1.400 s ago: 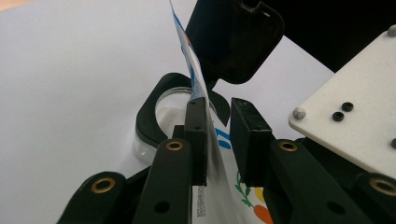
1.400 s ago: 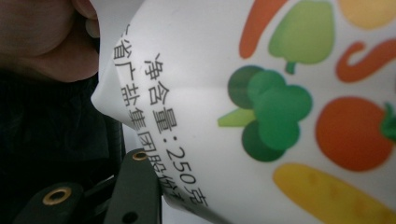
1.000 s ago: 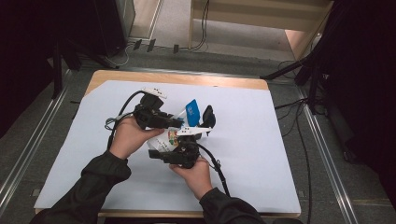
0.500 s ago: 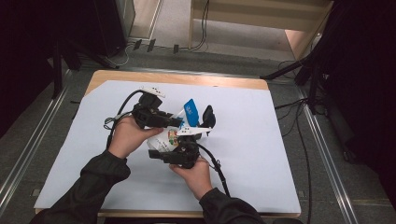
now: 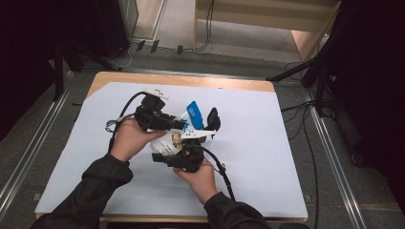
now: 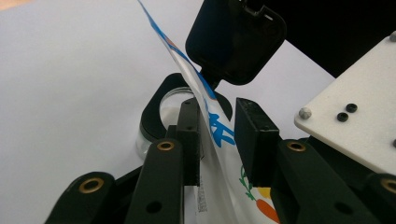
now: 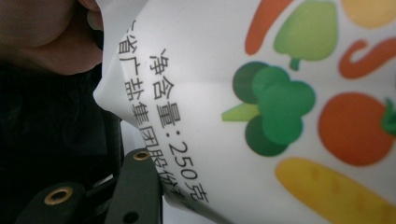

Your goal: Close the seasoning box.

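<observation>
pouch poised over the jar, grip not yet sure

nothing much has shifted since a moment ago: both hands sit at the same spot over the white table cover [image 5: 267, 157], and the salt pouch [image 5: 193, 110] hangs between them as it did. my left gripper [image 6: 217, 116] has just been closing a little with the pouch's film between its jaws. one pad lies against the film; whether the other presses yet i cannot tell. my right gripper [image 5: 205, 129] looks pinched on the pouch lower down, one jaw against its far face.

the pouch is held up off the table, tilted, its blue top edge uppermost, directly above the small glass jar [image 6: 175, 100].

risks, as i judge them: if my left jaws only brush the slick film, it could slide out when i pull or tear. a sudden tear could throw salt wide of the narrow jar mouth. the jar stands free below, so a dropped hand could knock it over.

count: one pouch, one jar, two grippers.
</observation>
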`<move>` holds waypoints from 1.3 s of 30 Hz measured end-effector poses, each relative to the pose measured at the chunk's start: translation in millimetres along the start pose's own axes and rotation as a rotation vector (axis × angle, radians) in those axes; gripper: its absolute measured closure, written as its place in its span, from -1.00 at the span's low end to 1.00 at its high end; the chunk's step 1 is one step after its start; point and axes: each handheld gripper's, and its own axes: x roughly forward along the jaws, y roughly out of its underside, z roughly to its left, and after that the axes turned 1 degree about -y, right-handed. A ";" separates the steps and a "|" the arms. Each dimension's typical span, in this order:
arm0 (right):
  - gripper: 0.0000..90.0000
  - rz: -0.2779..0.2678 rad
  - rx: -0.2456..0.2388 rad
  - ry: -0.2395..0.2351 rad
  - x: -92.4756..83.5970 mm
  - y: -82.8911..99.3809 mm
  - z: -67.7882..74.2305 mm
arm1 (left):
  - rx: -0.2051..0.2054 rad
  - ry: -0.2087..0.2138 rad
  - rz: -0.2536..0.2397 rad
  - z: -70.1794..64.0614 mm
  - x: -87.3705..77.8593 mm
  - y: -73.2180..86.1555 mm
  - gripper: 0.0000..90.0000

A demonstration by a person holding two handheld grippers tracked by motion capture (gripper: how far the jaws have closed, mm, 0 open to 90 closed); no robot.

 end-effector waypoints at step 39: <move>0.37 0.002 -0.011 0.003 -0.3 -0.9 0.7 | -0.027 0.019 -0.012 1.8 -2.1 -0.3 0.61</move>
